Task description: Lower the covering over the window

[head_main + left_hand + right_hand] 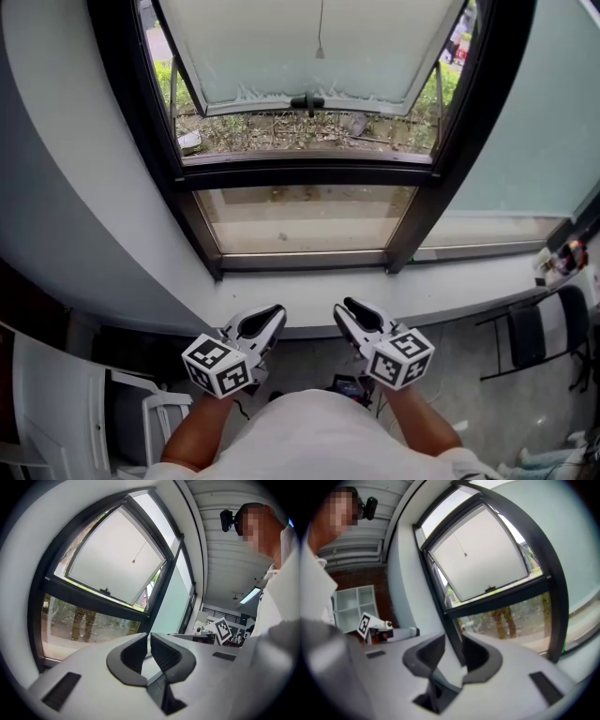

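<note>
A black-framed window [309,173] fills the wall ahead. A white blind [309,47] covers its upper pane, and a thin pull cord ends in a small weight [320,53] in front of it. The blind [117,559] and the cord weight [133,561] also show in the left gripper view, and the blind [483,555] in the right gripper view. My left gripper [270,321] [149,641] is shut on nothing, low over the sill. Beside it my right gripper [354,314] [453,644] stands open and empty. Both are well below the cord.
A white sill [309,291] runs under the window. A black chair [534,333] stands at the right, a white shelf unit [47,403] at the left. A person's legs [82,620] show outside through the lower pane.
</note>
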`<state>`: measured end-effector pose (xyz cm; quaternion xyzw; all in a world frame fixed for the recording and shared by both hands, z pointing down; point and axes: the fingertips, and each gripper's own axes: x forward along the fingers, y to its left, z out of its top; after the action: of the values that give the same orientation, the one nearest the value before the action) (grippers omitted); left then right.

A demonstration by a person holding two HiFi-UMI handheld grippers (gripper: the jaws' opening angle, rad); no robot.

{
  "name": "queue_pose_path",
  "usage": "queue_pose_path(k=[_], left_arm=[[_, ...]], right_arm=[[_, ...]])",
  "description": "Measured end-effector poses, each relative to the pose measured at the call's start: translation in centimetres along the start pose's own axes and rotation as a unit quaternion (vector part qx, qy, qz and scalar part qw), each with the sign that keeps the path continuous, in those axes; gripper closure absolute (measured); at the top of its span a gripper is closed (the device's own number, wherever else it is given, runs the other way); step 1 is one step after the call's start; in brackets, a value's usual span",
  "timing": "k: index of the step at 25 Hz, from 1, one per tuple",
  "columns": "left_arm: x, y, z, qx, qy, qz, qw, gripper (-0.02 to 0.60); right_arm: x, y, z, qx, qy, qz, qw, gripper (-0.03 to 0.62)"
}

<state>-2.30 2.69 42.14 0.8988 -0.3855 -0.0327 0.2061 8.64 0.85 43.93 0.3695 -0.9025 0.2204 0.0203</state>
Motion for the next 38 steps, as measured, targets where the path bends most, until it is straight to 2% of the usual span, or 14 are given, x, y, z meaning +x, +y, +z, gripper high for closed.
queue_pose_path(k=[6,18,25,30,38], left_arm=[[-0.9,1.4,0.7,0.01,0.001,-0.001,0.9999,0.557],[-1.9,2.6,1.5,0.023,0.004,-0.033,0.9992,0.538],[-1.9,2.8,1.8,0.025,0.002,-0.038,0.999,0.538],[-1.0,3.1,2.5,0.021,-0.004,-0.04,0.999,0.538],[3.1,3.8,2.8,0.024,0.004,-0.036,0.9991,0.54]], right_arm=[[1.3,1.0,0.0,-0.024,-0.002,-0.019,1.0,0.488],[2.5,4.3,1.3,-0.08,-0.017,-0.016,0.996,0.488],[2.9,4.1,1.1,-0.088,-0.013,-0.039,0.995,0.488],[4.1,3.4,1.0,-0.064,-0.009,-0.029,0.997,0.489],[6.0,0.2,3.1,-0.073,-0.019,0.003,0.997,0.49]])
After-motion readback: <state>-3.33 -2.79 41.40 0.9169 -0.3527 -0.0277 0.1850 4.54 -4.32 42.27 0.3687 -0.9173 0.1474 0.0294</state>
